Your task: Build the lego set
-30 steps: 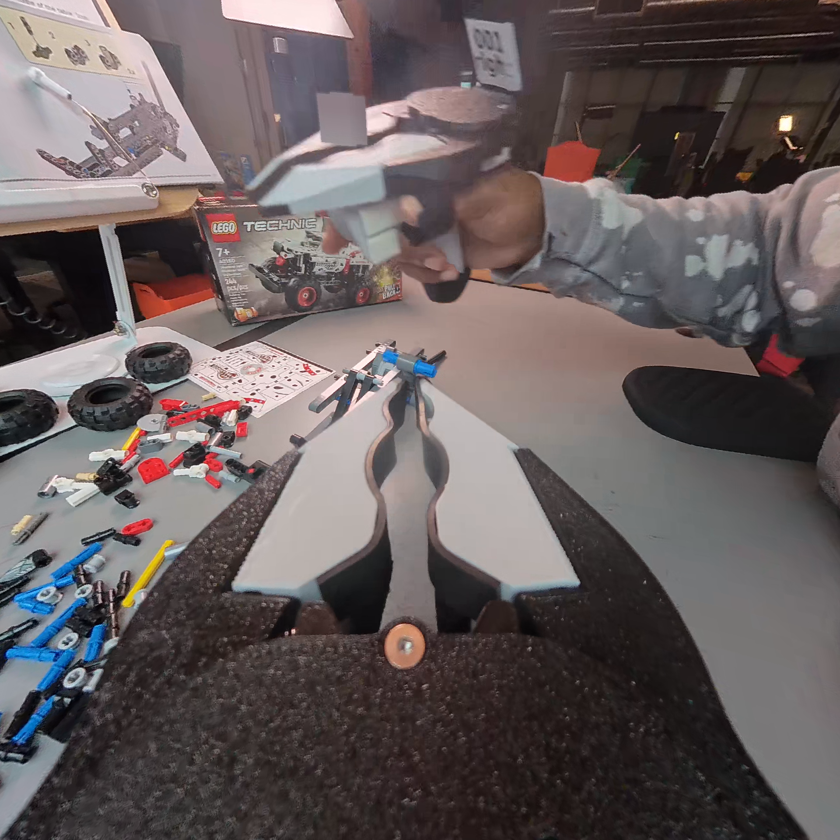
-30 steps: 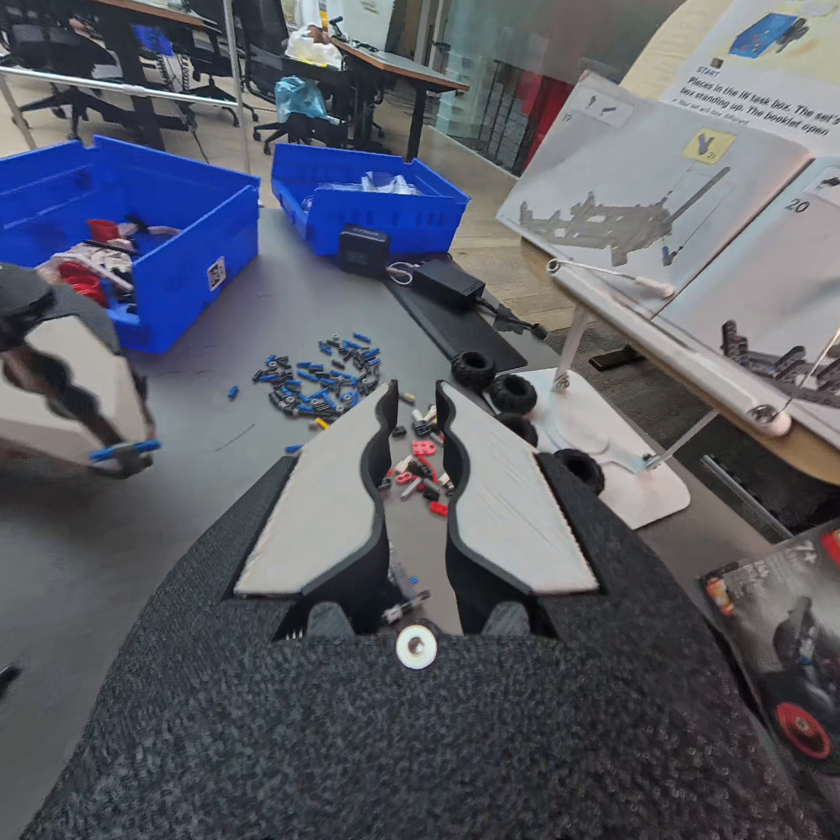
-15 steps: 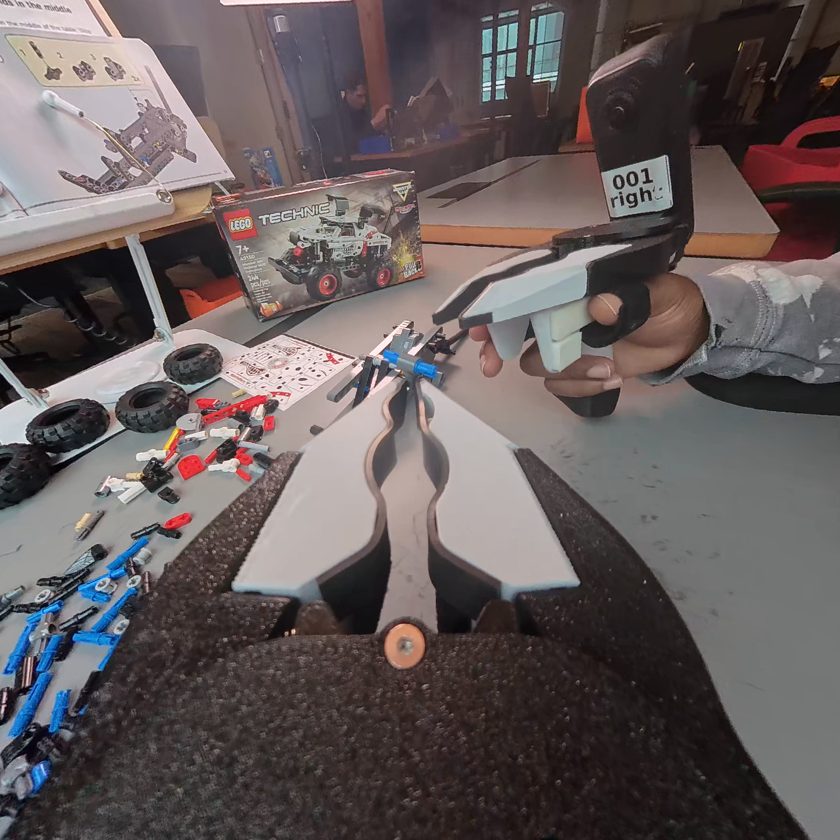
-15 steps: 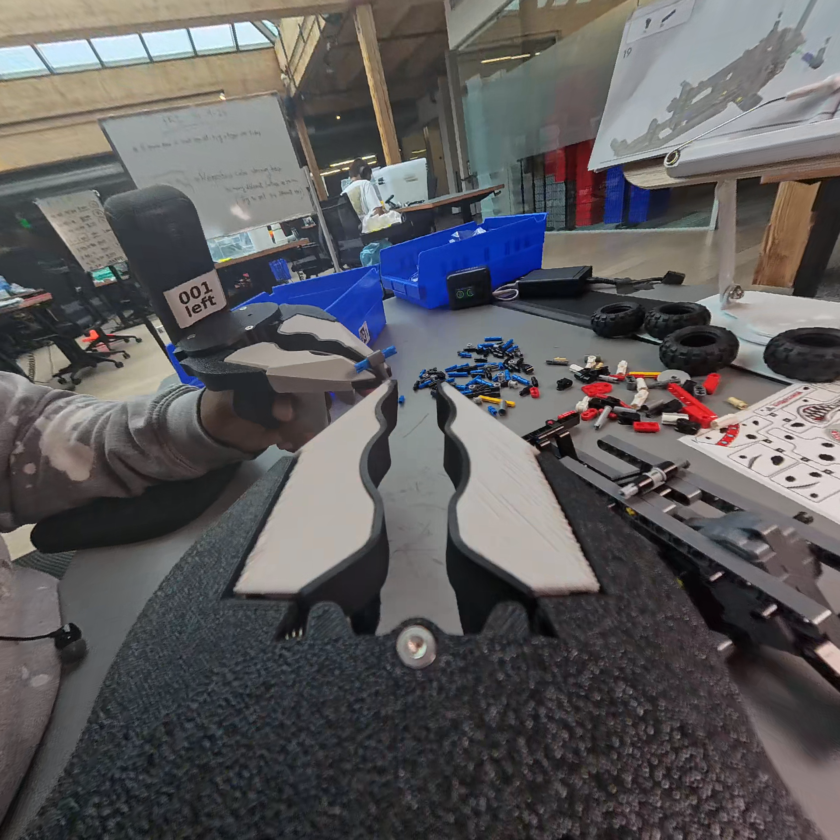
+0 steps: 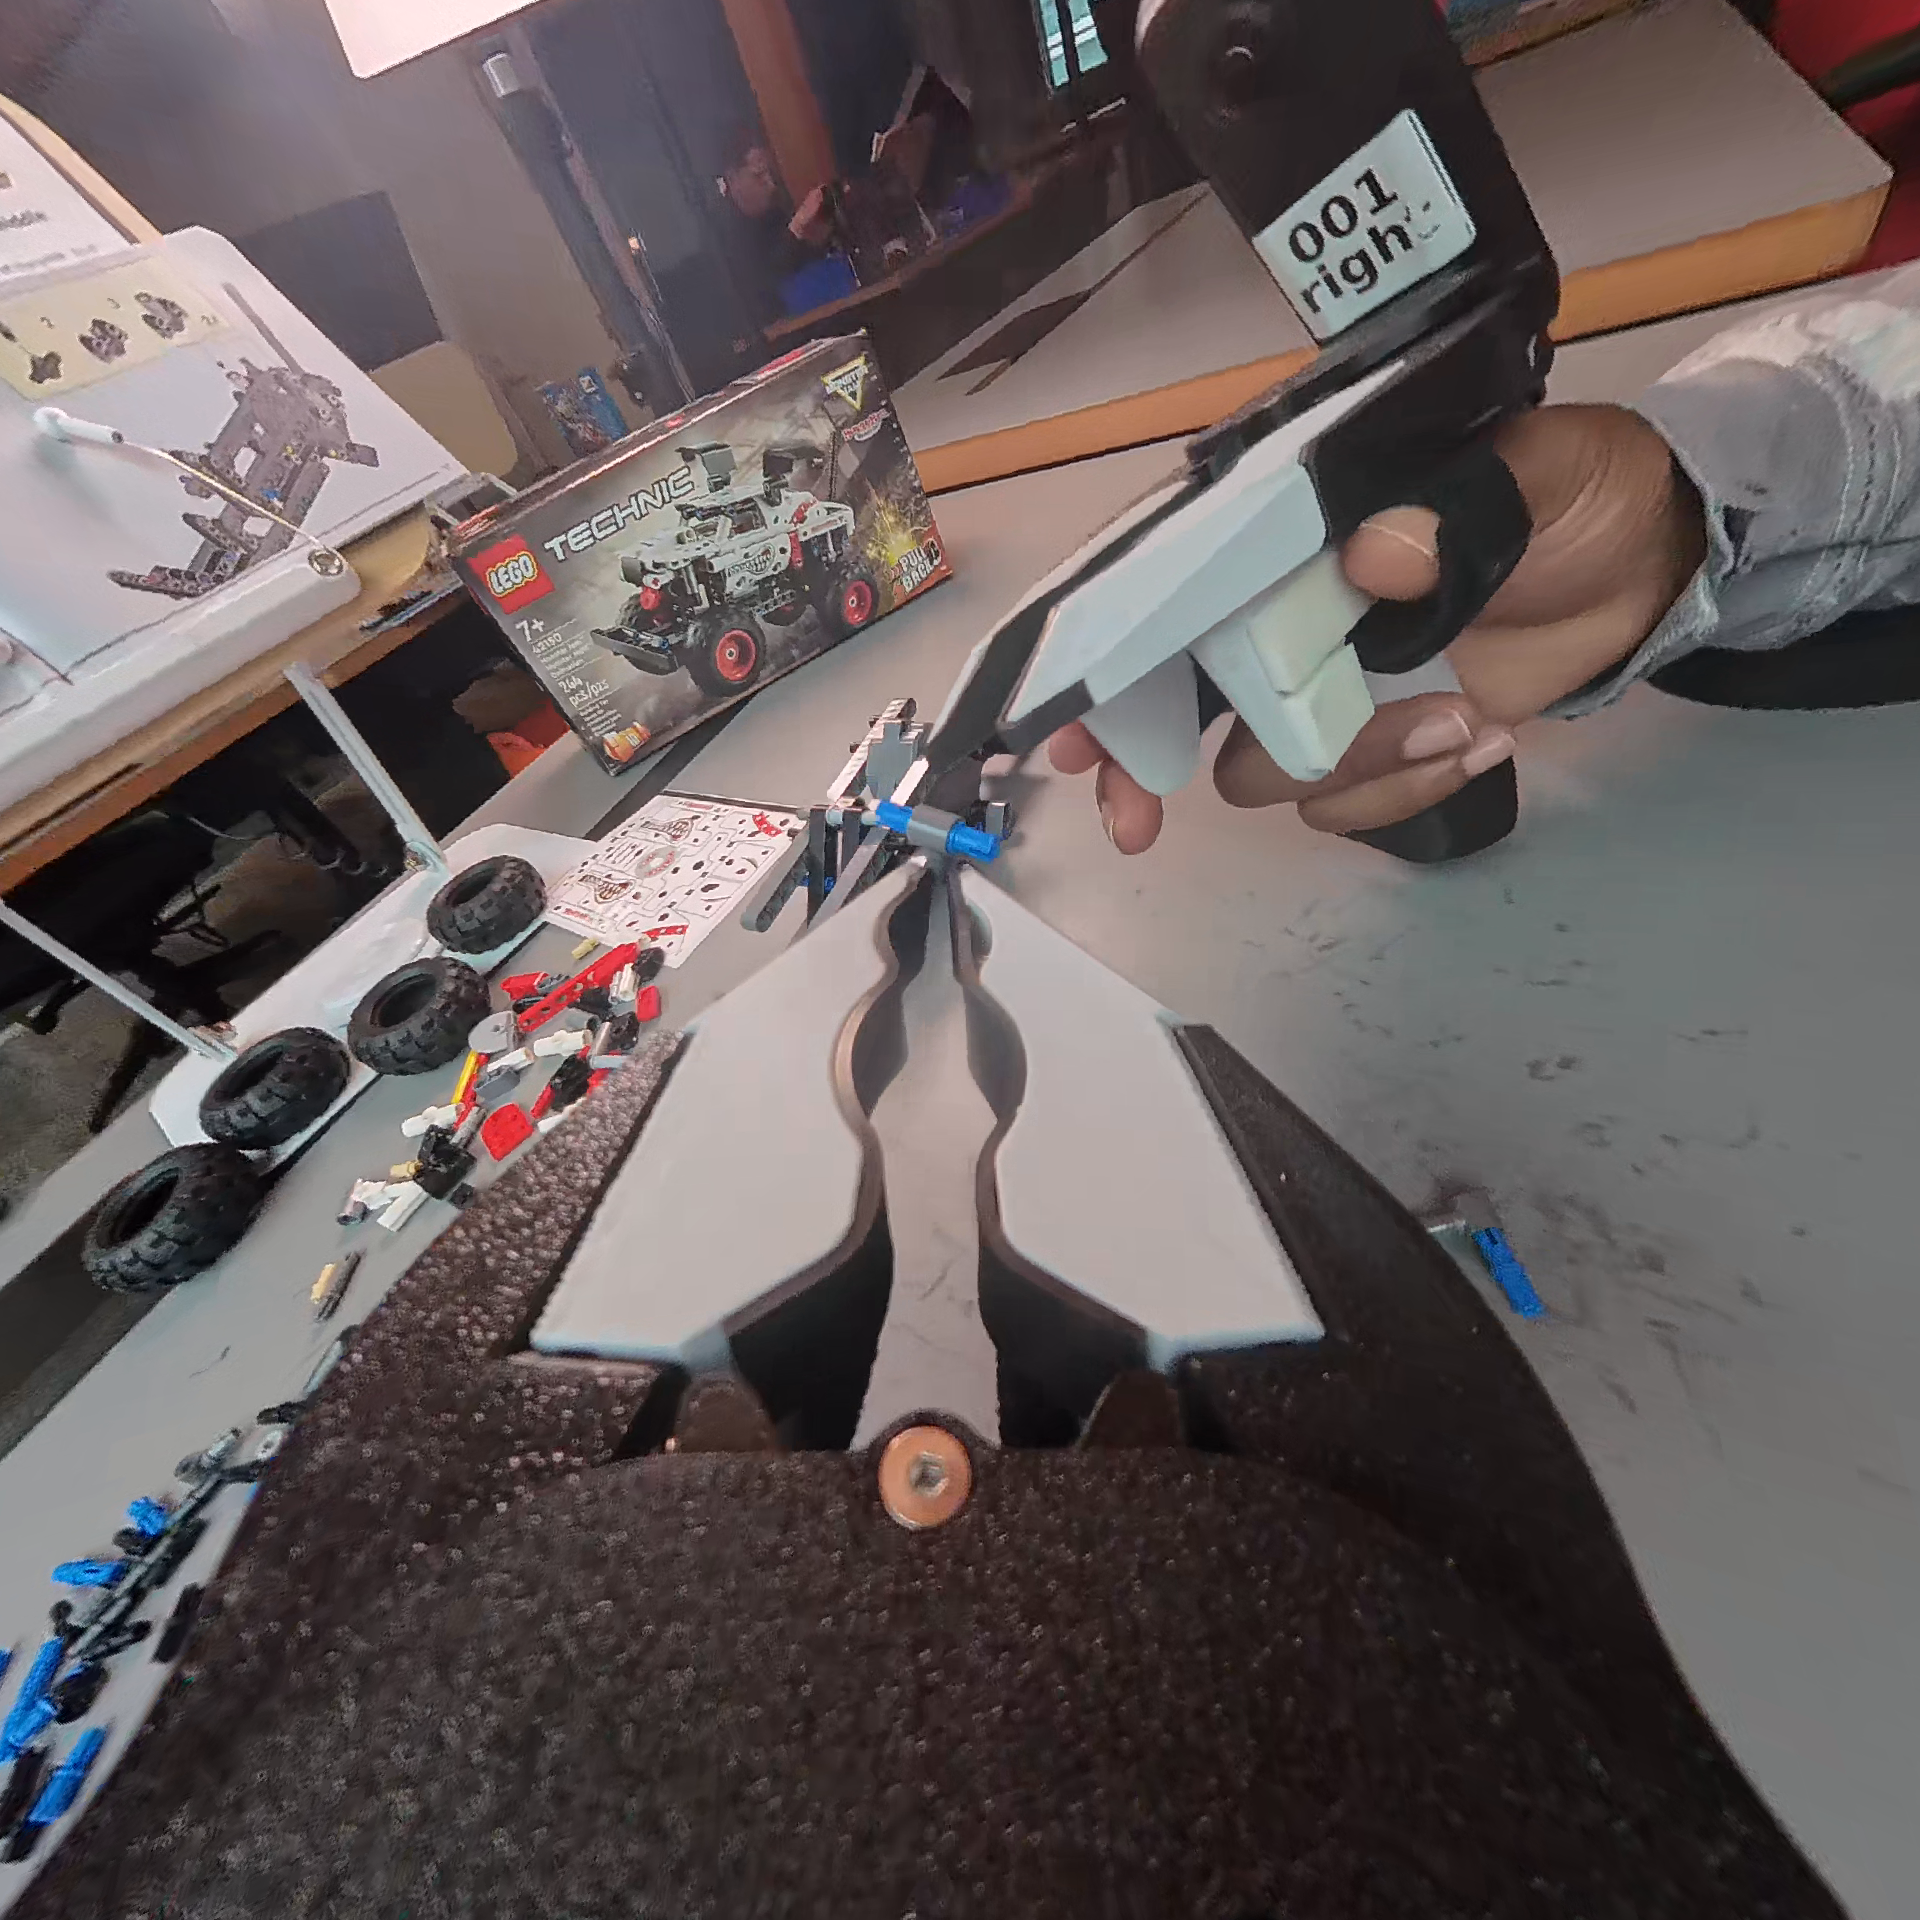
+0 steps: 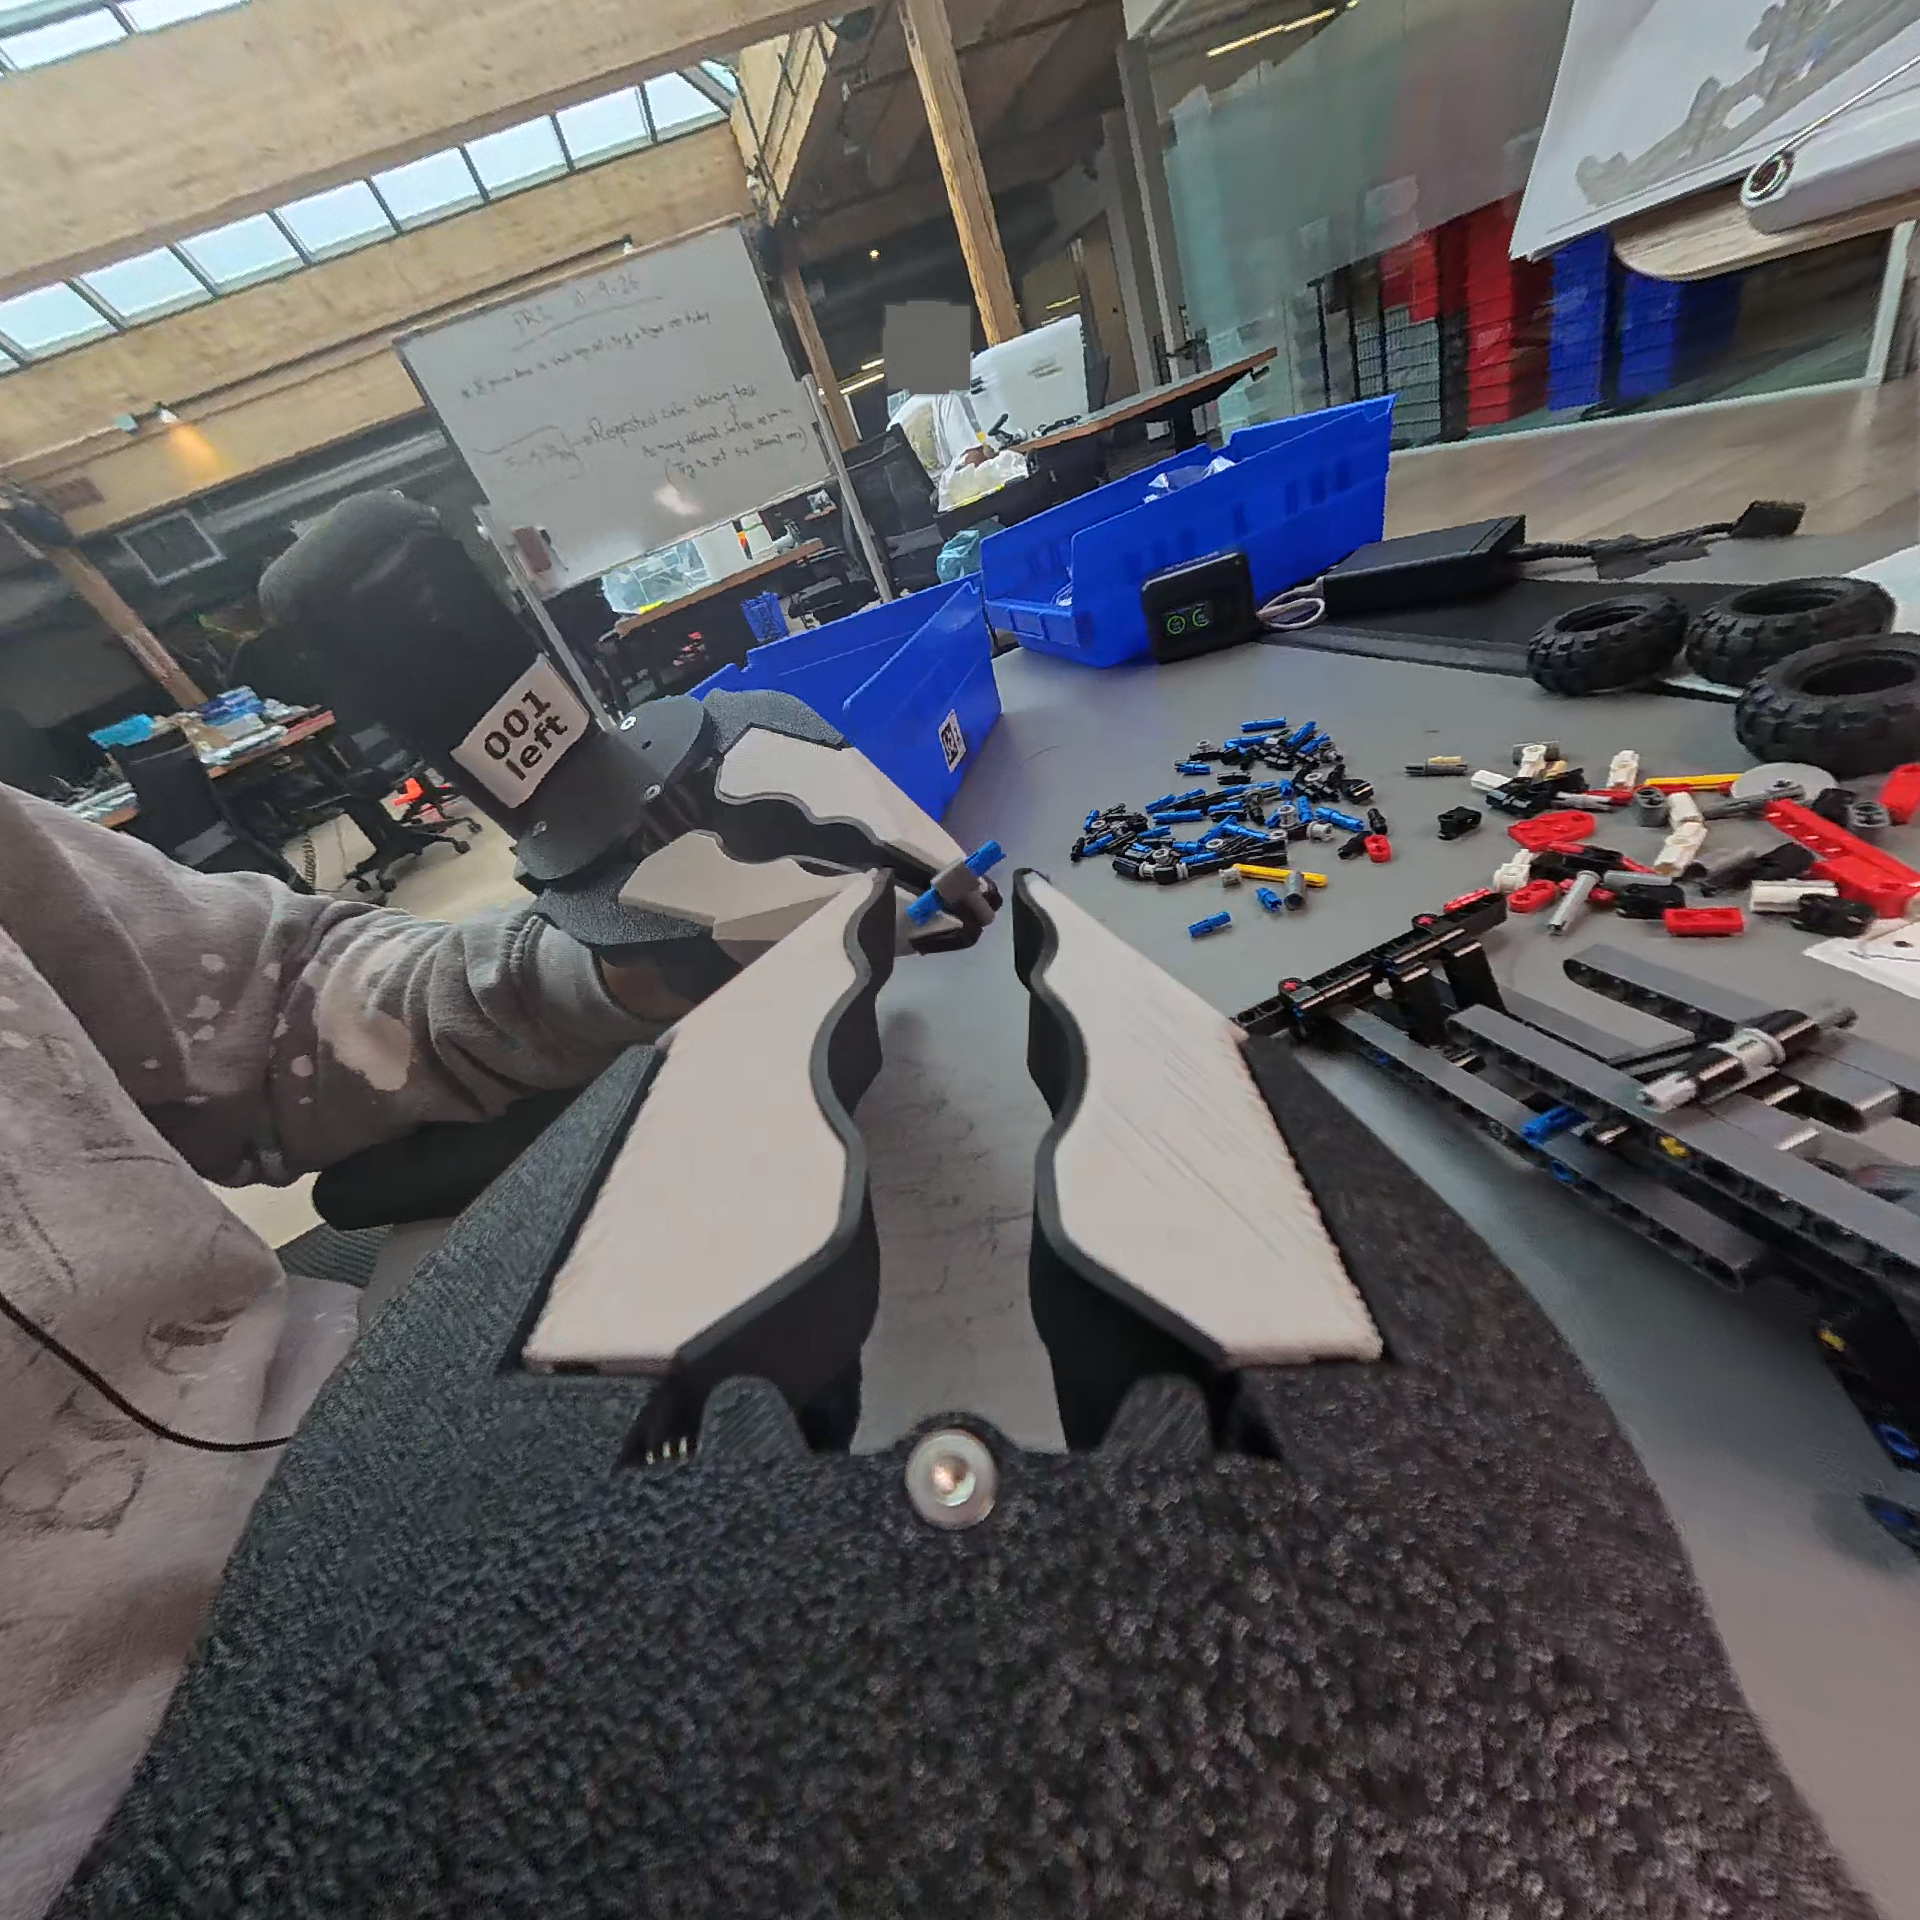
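In the left wrist view, your left gripper (image 5: 937, 883) is clamped on a small grey-and-blue pin piece (image 5: 935, 828) at frame centre, with your right gripper (image 5: 951, 750) just above it, fingertips nearly touching the piece. Tyres (image 5: 416, 1013) and loose parts (image 5: 540, 1070) lie at left.

In the right wrist view, your right gripper (image 6: 948, 904) stands parted and empty, the pin piece (image 6: 954, 881) just ahead of its tips. The dark chassis frame (image 6: 1621, 1101) lies on the grey table (image 6: 1091, 748) at right.
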`<state>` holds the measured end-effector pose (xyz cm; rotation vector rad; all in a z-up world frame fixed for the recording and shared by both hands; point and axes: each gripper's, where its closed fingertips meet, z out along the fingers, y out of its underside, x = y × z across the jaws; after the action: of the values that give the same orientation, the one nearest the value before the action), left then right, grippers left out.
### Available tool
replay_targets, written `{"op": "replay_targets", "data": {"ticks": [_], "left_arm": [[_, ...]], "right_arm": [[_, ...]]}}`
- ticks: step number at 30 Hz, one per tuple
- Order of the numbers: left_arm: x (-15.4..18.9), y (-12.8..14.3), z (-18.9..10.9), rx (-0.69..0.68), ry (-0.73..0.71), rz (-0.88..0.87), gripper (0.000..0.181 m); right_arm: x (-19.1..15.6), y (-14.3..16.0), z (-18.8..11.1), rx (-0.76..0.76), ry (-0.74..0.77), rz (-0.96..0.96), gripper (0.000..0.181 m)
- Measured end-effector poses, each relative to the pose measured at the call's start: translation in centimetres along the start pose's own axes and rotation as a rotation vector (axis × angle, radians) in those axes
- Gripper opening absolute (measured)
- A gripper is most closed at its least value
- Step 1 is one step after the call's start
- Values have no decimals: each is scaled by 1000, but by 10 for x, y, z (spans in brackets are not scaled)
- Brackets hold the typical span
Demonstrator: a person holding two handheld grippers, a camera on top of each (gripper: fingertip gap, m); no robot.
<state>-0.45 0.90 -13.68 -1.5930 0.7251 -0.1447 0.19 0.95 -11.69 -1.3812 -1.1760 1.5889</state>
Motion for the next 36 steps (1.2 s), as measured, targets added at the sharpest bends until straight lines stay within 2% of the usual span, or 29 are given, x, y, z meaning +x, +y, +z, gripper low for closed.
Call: {"op": "replay_targets", "data": {"ticks": [6,9,11,12,13,16,19,22,27,32,36], "left_arm": [[9,4,4,-67,-56,223,4],[14,7,6,-93,-64,281,5],[15,8,6,-93,-54,271,4],[16,8,6,-90,-36,242,3],[19,9,6,-88,1,193,10],[41,3,2,-45,245,-59,24],[59,-13,-8,8,458,-285,22],[78,-24,-19,30,614,-355,18],[99,-28,-31,10,766,-385,8],[92,-35,-27,11,800,-602,6],[69,-35,-18,47,714,-737,5]], "right_arm": [[6,17,6,-88,46,42,25],[1,21,7,-107,28,33,12],[0,22,5,-143,3,-13,10],[-1,21,2,-153,-17,-28,10],[-6,20,-1,-159,-64,-37,10],[-23,16,-14,-179,-210,-66,10],[-43,25,-24,-229,-340,-116,10],[-65,30,-28,-240,-471,-65,10],[-86,38,-40,-291,-616,-23,10],[-79,27,-38,-227,-569,-49,11],[-57,15,-27,-157,-404,-126,13]]}}
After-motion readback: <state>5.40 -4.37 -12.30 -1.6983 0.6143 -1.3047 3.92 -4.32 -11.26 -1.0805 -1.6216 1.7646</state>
